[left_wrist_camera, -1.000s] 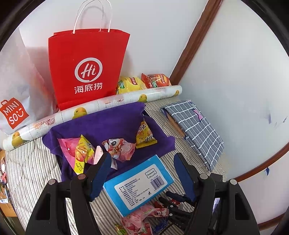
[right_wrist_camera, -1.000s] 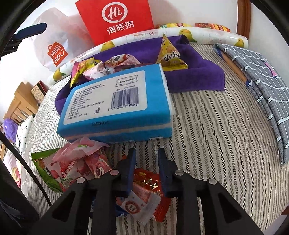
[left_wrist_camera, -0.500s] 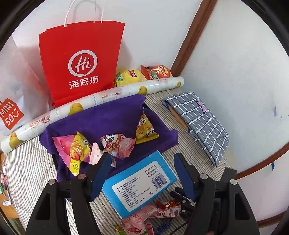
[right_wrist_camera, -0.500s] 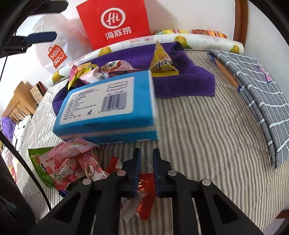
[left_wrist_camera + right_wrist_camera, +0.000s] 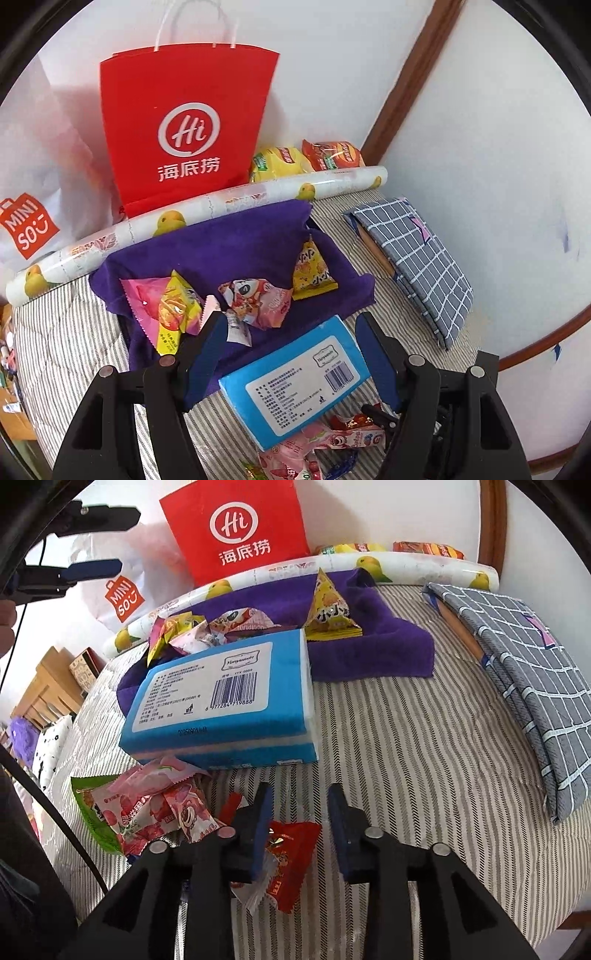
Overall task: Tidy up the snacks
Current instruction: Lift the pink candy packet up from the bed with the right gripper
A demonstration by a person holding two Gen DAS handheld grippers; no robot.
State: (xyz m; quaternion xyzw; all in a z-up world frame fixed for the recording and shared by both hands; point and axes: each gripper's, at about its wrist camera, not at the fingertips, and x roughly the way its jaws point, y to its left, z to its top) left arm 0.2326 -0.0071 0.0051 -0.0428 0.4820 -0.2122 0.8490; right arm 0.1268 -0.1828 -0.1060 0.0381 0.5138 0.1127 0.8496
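Note:
My left gripper (image 5: 291, 350) hangs open above a blue tissue pack (image 5: 295, 380) and the near edge of a purple cloth (image 5: 240, 240). On the cloth lie a yellow triangular snack (image 5: 312, 273), a pink panda packet (image 5: 258, 299) and a pink-and-yellow packet (image 5: 166, 306). My right gripper (image 5: 301, 812) points down at the striped cover, and its jaws are opening. A red snack packet (image 5: 291, 849) lies under them by the left finger, and the pads do not press it. Pink snack packets (image 5: 155, 812) are heaped to its left, in front of the tissue pack (image 5: 221, 701).
A red paper bag (image 5: 184, 129), a white Miniso bag (image 5: 29, 184), a duck-print roll (image 5: 221, 199) and chip bags (image 5: 306, 158) line the back wall. A folded grey checked cloth (image 5: 517, 664) lies to the right. Bare striped cover (image 5: 406, 757) spreads between it and the pack.
The right gripper's jaws closed on the red packet, then parted, and the packet now lies loose beneath them. The left gripper stays open and has hardly moved.

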